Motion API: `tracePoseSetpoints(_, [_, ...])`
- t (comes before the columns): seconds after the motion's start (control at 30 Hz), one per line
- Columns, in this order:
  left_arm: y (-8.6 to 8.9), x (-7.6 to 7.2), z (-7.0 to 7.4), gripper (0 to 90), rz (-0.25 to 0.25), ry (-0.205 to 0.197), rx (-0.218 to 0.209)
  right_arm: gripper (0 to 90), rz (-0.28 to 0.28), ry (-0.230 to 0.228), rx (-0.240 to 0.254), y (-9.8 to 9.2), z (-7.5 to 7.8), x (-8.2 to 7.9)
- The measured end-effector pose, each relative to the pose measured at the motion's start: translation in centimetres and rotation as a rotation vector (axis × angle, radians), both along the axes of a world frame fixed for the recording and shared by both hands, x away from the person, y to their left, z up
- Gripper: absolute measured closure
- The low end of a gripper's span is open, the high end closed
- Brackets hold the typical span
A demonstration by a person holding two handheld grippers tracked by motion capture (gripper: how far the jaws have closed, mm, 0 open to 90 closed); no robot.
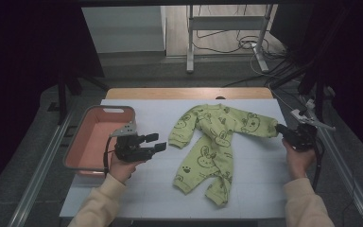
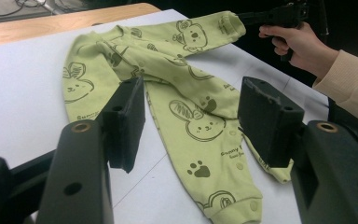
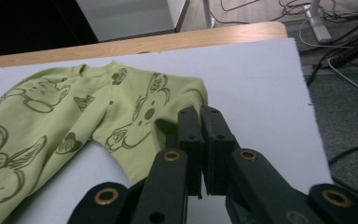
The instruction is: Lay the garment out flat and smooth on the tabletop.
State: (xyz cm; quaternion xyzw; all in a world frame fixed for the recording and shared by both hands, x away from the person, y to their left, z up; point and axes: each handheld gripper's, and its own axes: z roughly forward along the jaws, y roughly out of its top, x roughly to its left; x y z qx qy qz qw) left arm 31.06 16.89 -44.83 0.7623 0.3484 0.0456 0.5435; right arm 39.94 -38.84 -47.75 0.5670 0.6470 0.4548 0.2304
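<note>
A light green baby onesie (image 1: pixel 212 142) with dark animal prints lies spread on the white mat (image 1: pixel 255 175), legs toward me. Its right sleeve (image 1: pixel 257 126) is stretched out sideways to my right gripper (image 1: pixel 279 128). In the right gripper view the jaws (image 3: pixel 200 112) are pressed together at the cuff of that sleeve (image 3: pixel 168 100). The left gripper view also shows the right gripper (image 2: pixel 242 17) at the cuff's end. My left gripper (image 1: pixel 160 142) is held left of the onesie, open and with nothing between its pads (image 2: pixel 126 116), looking toward the onesie (image 2: pixel 200 126).
A pink basket (image 1: pixel 97 109) stands at the mat's left edge, just behind my left hand. A wooden table edge (image 1: pixel 189 92) runs along the back. Beyond it are a metal stand (image 1: pixel 189 47) and cables on the floor. A rail (image 1: pixel 345 165) borders the right side.
</note>
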Motion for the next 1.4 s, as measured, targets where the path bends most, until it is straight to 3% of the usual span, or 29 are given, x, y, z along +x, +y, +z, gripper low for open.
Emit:
tracePoseSetpoints(0.3, [0.0, 0.0, 0.0, 41.6, -0.001, 0.000, 0.001, 84.4, -0.030, 0.029, 0.005, -1.4, -0.8, 0.2])
tracePoseSetpoints(0.4, [-0.1, 0.0, 0.0, 41.6, -0.002, 0.000, 0.002, 59.2, -0.052, 0.020, -0.019, -0.9, -0.8, 0.1])
tracePoseSetpoints(0.5, [-0.1, 0.0, 0.0, 41.4, -0.002, -0.001, 0.004, 48.9, -0.046, -0.031, -0.031, -0.1, -0.1, -0.3])
tracePoseSetpoints(0.63, [-0.1, 0.0, 0.0, 41.0, 0.001, -0.001, 0.005, 48.1, 0.029, -0.058, -0.005, 1.0, 0.6, -0.8])
tracePoseSetpoints(1.0, [-0.7, 0.2, -0.3, 40.5, -0.002, 0.006, 0.023, 45.8, 0.225, -0.053, -0.011, 5.0, 1.1, -3.1])
tracePoseSetpoints(1.4, [-1.2, 0.4, -1.1, 40.4, -0.008, 0.025, 0.039, 43.6, 0.350, -0.009, -0.035, 8.6, 0.2, -6.9])
